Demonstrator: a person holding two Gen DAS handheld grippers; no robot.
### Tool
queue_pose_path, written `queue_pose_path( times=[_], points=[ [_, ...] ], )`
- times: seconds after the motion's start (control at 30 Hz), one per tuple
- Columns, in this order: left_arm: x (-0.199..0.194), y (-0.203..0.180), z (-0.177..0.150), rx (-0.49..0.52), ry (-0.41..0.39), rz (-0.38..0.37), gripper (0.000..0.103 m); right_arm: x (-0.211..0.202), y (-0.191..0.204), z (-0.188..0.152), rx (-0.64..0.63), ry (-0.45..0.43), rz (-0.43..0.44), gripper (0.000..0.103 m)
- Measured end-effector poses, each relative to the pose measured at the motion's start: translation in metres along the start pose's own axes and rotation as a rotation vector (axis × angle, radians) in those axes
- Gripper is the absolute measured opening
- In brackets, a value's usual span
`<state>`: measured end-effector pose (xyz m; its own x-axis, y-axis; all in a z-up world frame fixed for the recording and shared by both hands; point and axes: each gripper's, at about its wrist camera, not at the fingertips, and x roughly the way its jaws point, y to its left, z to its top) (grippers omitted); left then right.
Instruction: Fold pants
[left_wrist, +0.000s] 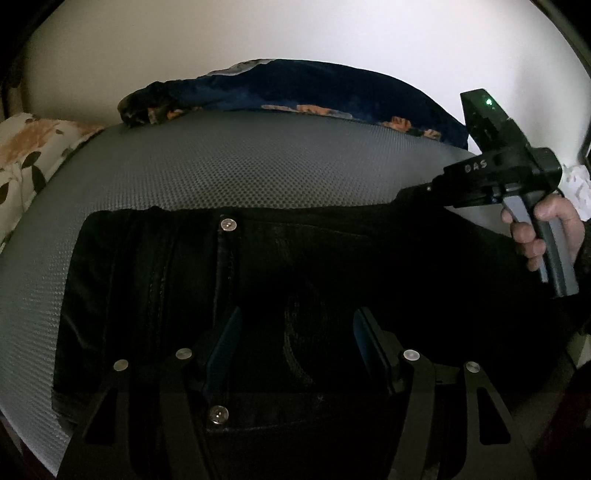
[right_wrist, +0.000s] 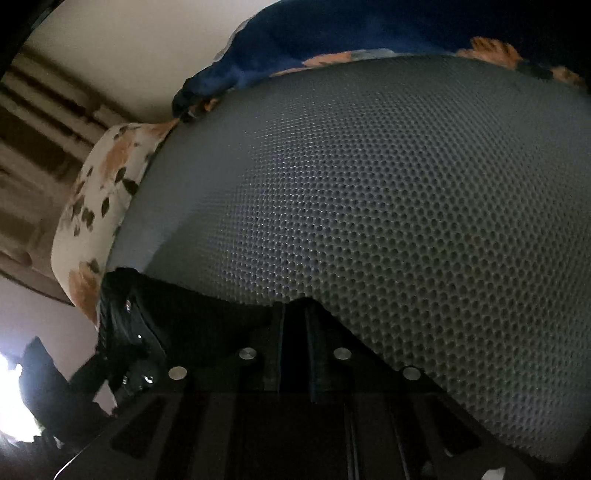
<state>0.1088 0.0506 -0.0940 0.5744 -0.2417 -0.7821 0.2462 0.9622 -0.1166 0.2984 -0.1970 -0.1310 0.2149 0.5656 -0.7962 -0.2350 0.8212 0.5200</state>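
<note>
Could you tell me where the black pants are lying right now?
In the left wrist view the black pants lie across the near part of the grey mesh mat, in front of the blue blanket.

The left wrist view is looking steeply down over its own claw, close above the black pants on the grey mesh mattress. The right wrist view is hugging the pants' edge, tilted. Both are sharing the mattress, floral pillow and navy blanket beyond.
</note>
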Motion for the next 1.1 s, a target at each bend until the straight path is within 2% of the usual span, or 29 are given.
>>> queue_pose_path(
  times=[0.1, 0.2, 0.3, 0.43, 0.6, 0.73, 0.87, 1.0, 1.1],
  points=[
    [-0.003, -0.007, 0.007, 0.014, 0.005, 0.007, 0.065, -0.023, -0.003, -0.001, 0.025, -0.038, 0.017, 0.025],
    [-0.012, -0.021, 0.023, 0.035, -0.038, -0.019, 0.065, -0.06, -0.007, -0.005, 0.029, -0.088, 0.035, 0.025],
    [-0.011, -0.04, 0.039, 0.057, -0.052, -0.072, 0.065, -0.12, -0.037, -0.022, 0.077, -0.15, 0.003, 0.027],
    [0.0, -0.072, 0.054, 0.106, -0.055, -0.128, 0.066, -0.188, -0.094, -0.056, 0.183, -0.217, -0.11, 0.029],
    [0.022, -0.113, 0.068, 0.166, -0.035, -0.179, 0.066, -0.271, -0.198, -0.122, 0.407, -0.272, -0.316, 0.029],
    [0.039, -0.127, 0.075, 0.15, -0.005, -0.207, 0.066, -0.305, -0.26, -0.164, 0.56, -0.295, -0.389, 0.029],
    [0.055, -0.135, 0.082, 0.147, 0.02, -0.185, 0.066, -0.317, -0.303, -0.188, 0.651, -0.313, -0.38, 0.029],
    [0.064, -0.135, 0.082, 0.137, 0.047, -0.16, 0.066, -0.311, -0.315, -0.188, 0.648, -0.297, -0.415, 0.029],
    [0.068, -0.135, 0.081, 0.135, 0.061, -0.144, 0.066, -0.31, -0.321, -0.187, 0.636, -0.305, -0.396, 0.027]
  ],
)
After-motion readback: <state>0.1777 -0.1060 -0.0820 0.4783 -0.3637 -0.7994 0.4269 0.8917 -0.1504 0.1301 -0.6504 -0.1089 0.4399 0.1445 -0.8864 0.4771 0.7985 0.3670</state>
